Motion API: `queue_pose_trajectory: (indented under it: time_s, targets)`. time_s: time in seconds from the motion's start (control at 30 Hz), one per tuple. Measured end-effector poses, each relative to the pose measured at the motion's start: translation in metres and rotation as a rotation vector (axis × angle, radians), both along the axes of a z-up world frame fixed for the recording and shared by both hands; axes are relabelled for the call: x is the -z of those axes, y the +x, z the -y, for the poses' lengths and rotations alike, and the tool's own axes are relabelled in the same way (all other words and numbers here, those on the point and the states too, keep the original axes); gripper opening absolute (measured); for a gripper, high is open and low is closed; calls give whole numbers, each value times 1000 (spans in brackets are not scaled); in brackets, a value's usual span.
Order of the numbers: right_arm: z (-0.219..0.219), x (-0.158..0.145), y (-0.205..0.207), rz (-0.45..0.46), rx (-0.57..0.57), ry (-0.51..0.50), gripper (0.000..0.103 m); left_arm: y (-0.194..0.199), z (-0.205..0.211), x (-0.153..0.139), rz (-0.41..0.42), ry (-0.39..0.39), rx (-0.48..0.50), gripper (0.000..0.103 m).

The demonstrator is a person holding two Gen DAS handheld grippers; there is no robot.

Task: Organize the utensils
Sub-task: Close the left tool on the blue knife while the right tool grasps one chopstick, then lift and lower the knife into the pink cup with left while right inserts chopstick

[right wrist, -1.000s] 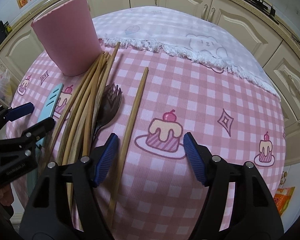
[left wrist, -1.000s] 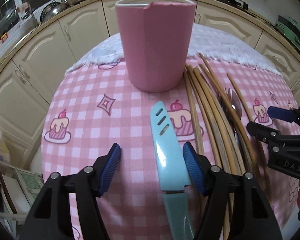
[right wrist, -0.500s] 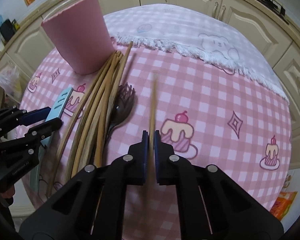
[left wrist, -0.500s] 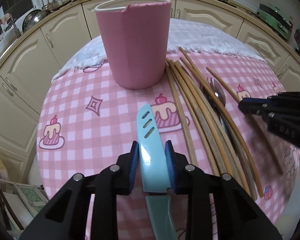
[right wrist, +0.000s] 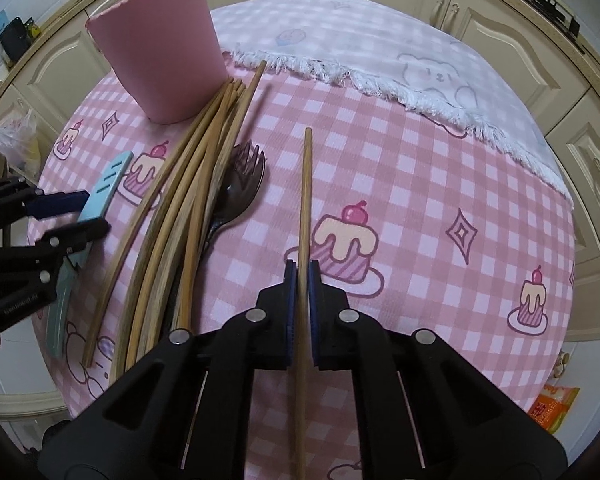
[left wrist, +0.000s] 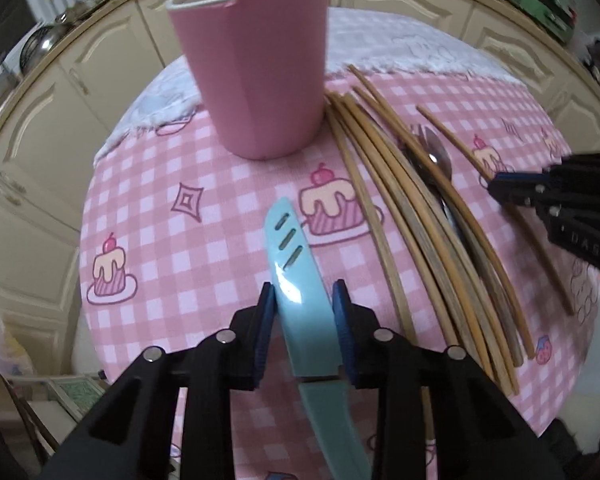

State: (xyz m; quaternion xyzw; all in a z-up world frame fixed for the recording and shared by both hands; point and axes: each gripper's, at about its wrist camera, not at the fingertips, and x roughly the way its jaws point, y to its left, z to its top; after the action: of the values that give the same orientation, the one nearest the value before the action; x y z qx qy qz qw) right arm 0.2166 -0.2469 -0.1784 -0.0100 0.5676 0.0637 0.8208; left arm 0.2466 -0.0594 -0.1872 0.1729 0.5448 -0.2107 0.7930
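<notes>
The left tool grips the blue knife low in the frame; the right tool pinches one chopstick. Lift both straight, then tip them upright over the pink cup, top centre on the desk.

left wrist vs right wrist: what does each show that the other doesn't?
Left wrist only: the left gripper head-on, its pads pressed on the blue knife; the cup's open rim.

Right wrist only: the right gripper shut on a single chopstick; the fork tines; an orange packet on the floor.

Both: cup, knife, chopstick bundle, pink checked tablecloth, cabinets.
</notes>
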Motion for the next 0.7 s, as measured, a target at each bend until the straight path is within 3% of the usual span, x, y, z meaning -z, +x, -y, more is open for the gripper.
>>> queue_pose_trajectory:
  time_s: [0.23,0.4,0.7]
  targets:
    - [18,-17,-14,83,54,145,5,-16,-1,-10,45,-40,13,25]
    - [31,-36,-23,174,72,234,5,-29,-12,-30,110,-141,-6,24]
    - [37,-66,-23,334,112,399,5,-42,-26,-81,343,-369,-58,24]
